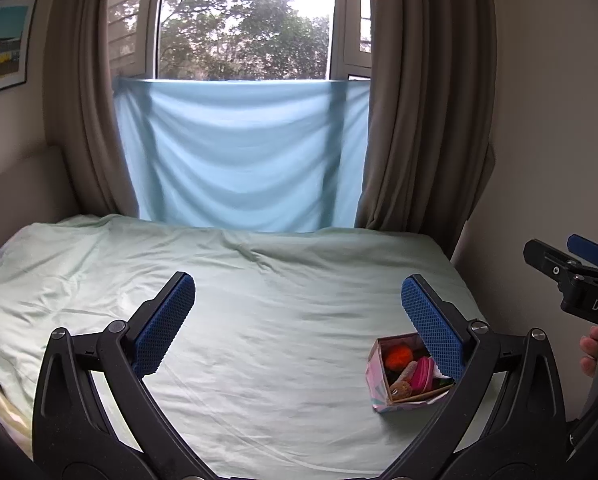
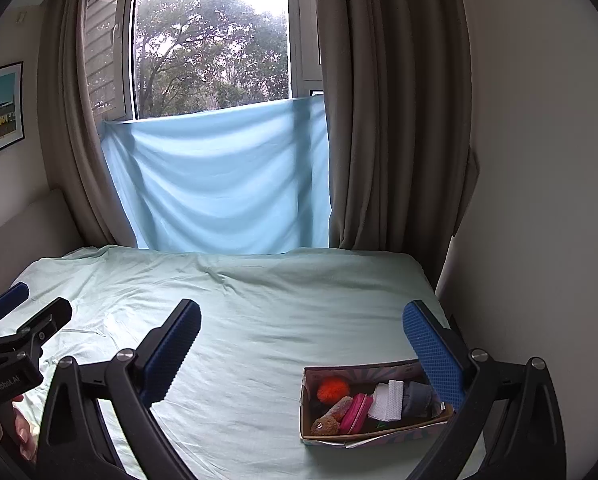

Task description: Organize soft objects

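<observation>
Box on green bedsheet, filled: orange pompom, pink pouch, white cloth. Left gripper and right gripper, above box, both spread wide, empty. Risk: light box tipping on soft bedding if a finger catches its wall.

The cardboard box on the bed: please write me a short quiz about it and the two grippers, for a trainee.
1. True or false: the box lies on the green bed sheet, nearer the wall side than the middle.
2. Which item sits at the far left end inside the box? A) orange pompom B) white mesh cloth C) grey cloth
3. Fill in: the left gripper and the right gripper are both ____ and hold nothing.

Key: 1 true; 2 A; 3 open.
</observation>
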`<state>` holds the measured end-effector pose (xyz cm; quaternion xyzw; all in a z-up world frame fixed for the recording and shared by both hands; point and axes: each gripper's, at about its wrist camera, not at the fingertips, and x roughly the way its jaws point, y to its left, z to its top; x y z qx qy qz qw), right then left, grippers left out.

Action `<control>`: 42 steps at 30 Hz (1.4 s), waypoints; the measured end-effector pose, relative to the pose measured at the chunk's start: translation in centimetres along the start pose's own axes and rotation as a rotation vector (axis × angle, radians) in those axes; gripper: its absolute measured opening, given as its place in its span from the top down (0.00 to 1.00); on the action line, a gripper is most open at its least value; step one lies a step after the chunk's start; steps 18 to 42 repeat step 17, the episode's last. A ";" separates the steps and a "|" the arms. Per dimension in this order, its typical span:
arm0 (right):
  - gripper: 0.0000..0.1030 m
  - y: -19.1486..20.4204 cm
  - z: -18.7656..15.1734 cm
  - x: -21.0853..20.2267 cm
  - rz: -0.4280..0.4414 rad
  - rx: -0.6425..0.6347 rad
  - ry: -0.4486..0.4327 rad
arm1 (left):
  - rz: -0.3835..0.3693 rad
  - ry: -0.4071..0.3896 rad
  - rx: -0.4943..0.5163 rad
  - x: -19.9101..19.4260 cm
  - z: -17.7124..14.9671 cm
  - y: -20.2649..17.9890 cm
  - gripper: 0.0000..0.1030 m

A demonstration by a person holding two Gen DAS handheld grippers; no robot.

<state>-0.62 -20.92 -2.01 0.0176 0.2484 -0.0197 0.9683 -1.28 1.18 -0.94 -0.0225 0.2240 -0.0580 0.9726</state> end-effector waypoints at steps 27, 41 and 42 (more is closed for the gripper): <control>0.02 0.3 0.2 1.4 -0.002 0.008 0.035 | 0.059 -0.027 0.033 0.9 1.0 0.6 0.00; 0.02 0.3 0.2 1.4 -0.002 0.008 0.035 | 0.059 -0.027 0.033 0.9 1.0 0.6 0.00; 0.02 0.3 0.2 1.4 -0.002 0.008 0.035 | 0.059 -0.027 0.033 0.9 1.0 0.6 0.00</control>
